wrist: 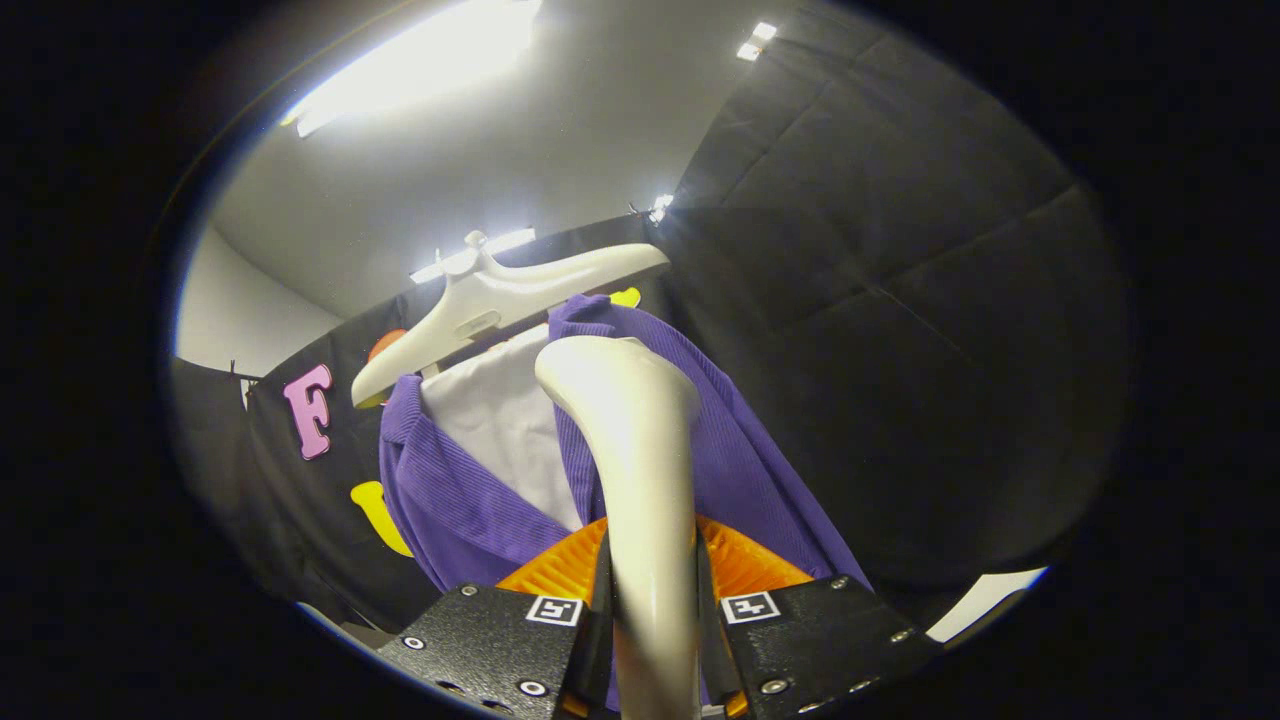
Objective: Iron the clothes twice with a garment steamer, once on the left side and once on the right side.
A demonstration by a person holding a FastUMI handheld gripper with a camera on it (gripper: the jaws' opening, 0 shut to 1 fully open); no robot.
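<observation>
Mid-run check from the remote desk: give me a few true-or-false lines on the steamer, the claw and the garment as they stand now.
1. The claw is shut on the cream plastic garment steamer. True.
2. The purple ribbed jacket lies flat on a table. False: it hangs on a white plastic hanger.
3. The steamer's head rises ahead of the fingers, in front of the jacket. True.
4. The jacket is buttoned closed. False: it hangs open over a white lining.
</observation>
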